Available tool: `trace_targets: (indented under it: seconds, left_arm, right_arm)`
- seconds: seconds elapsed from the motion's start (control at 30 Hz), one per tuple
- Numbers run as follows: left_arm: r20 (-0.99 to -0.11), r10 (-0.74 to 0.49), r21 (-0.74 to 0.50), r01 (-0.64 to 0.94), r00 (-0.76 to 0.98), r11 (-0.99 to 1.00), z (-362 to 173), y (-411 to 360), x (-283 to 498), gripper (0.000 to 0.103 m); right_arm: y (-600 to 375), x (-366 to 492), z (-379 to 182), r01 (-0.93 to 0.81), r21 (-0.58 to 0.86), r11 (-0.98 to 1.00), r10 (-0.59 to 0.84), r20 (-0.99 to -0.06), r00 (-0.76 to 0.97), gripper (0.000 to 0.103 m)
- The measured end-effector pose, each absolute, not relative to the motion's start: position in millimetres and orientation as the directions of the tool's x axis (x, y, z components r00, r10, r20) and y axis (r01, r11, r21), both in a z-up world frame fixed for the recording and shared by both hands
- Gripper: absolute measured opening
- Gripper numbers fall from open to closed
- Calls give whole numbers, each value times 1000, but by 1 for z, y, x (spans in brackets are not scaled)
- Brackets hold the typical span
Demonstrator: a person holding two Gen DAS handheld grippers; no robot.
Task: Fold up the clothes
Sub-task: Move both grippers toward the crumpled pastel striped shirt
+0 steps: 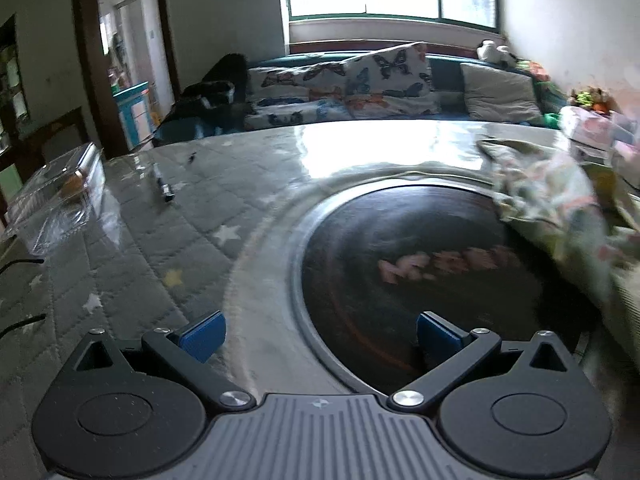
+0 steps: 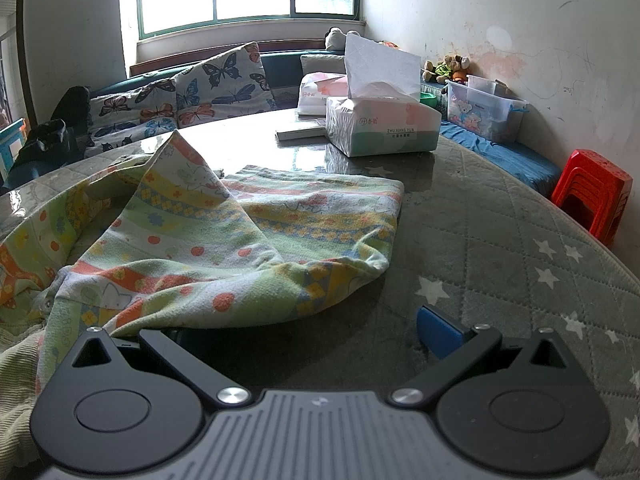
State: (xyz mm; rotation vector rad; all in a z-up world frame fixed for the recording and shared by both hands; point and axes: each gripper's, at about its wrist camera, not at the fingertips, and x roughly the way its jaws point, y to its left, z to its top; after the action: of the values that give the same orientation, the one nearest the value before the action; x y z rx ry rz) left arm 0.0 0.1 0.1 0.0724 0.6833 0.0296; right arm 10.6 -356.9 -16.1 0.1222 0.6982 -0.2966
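A pastel patterned garment (image 2: 224,240) lies crumpled on the quilted table cover, its hem just in front of my right gripper (image 2: 320,336). That gripper is open; its left finger is hidden under the cloth edge, and its right blue pad (image 2: 438,332) shows bare. In the left wrist view the same garment (image 1: 560,200) is blurred at the right edge. My left gripper (image 1: 320,336) is open and empty, low over the table near a dark round glass inset (image 1: 420,264).
A tissue box (image 2: 380,128), a second tissue pack (image 2: 320,94) and a flat white item (image 2: 300,132) stand behind the garment. A clear plastic container (image 1: 60,200) and a pen (image 1: 164,188) lie at the left. A red stool (image 2: 592,192) stands beside the table.
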Motion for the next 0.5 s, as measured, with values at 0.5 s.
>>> trace_targets:
  seconds: [0.5]
  left_arm:
    - [-613,20,63,23,790,998,3,-47,-21,103]
  right_arm:
    - [-349,-24,-8,247,-4,969,-193,-641,743,103]
